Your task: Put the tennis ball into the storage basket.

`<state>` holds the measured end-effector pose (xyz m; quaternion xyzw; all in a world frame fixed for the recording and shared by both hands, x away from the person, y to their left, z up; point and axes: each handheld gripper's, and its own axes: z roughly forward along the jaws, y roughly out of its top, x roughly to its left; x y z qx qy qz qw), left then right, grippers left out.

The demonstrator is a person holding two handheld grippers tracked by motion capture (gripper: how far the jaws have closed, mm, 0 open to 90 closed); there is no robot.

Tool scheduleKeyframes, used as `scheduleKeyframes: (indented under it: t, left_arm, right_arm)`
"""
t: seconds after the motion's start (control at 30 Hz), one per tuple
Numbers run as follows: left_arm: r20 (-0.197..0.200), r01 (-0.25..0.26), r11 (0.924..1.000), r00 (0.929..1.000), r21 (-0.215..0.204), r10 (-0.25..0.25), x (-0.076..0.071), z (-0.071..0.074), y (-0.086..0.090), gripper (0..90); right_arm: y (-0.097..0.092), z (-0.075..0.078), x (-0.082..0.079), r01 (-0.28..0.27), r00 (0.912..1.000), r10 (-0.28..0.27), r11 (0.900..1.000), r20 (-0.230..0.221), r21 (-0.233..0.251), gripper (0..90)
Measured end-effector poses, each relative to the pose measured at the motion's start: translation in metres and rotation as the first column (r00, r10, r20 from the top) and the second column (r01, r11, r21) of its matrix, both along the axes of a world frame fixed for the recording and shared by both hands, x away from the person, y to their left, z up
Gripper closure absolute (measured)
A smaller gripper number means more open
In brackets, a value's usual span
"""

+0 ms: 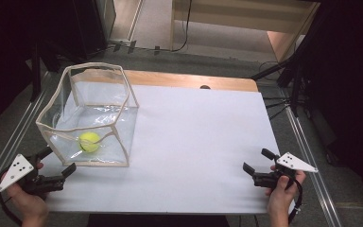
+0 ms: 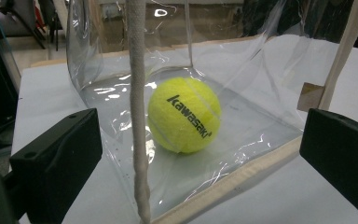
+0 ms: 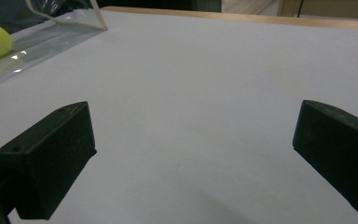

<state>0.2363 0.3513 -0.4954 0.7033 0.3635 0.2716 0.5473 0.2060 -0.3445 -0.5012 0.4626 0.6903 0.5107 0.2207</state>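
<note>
A yellow tennis ball [image 1: 89, 141] lies inside a clear bag [image 1: 123, 94] at the left of the white bench [image 1: 203, 142]. The left tongs [image 1: 59, 162], at lower left, gape just beside the bag's near corner, its cream trim [image 2: 136, 116] standing before the ball. The right tongs [image 1: 255, 161], lower right, gape over bare bench, well apart.

Left gripper [image 1: 56, 163]: black body, two blocky matte black fingers [image 2: 56, 163], each with a small screw hole near the tip; grey three-cornered plate on top with black dots. Right gripper [image 1: 259, 161]: same black build, same blocky fingers [image 3: 51, 163], grey plate on top, black cable looping under the right hand [image 1: 281, 191]. Left hand [image 1: 26, 201] bare, no sleeves in view.
</note>
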Motion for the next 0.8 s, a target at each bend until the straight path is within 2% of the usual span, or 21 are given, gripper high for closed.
scheduleKeyframes:
  t: [0.3,0.4,0.5,0.8]
  left_arm:
    - [0.001,-0.002,1.0,1.0,-0.006,0.002,0.0,0.0,0.0,0.0]
    - [0.001,-0.002,1.0,1.0,-0.007,0.002,0.0,0.0,0.0,0.0]
    - [0.002,-0.002,1.0,1.0,-0.008,0.002,0.0,0.0,0.0,0.0]
    - [0.001,-0.003,0.9999,1.0,-0.01,0.003,0.0,0.0,0.001,0.0]
  right_arm:
    - [-0.015,-0.003,-0.008,0.052,0.9978,-0.053,0.998,0.04,0.036,0.0]
    - [-0.018,-0.005,-0.01,0.067,0.9967,-0.07,0.9955,0.041,0.068,0.0]
    - [-0.02,-0.007,-0.009,0.074,0.9962,-0.077,0.9943,0.04,0.076,0.0]
    - [-0.017,-0.006,-0.01,0.084,0.9951,-0.087,0.9944,0.047,0.064,0.0]
